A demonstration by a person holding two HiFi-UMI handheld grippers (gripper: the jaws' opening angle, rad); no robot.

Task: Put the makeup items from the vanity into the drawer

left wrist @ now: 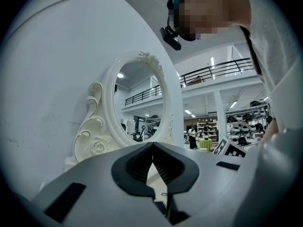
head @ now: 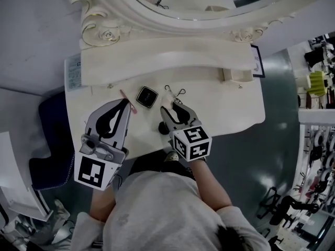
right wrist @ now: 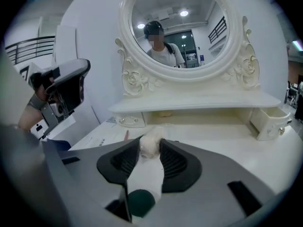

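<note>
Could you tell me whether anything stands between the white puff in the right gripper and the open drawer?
Nothing visible does. The right gripper is shut on the white puff, and the vanity top from there to the open drawer is bare but for a thin dark cord lying flat.

You're in a big shop or showroom hall. Your ornate white vanity point(head: 230, 106) and its oval mirror point(right wrist: 182, 27) stand near, and far to the right you can see stocked shelves point(left wrist: 247, 137), a railed balcony point(left wrist: 215, 71) and ceiling strip lights point(left wrist: 212, 60).
</note>
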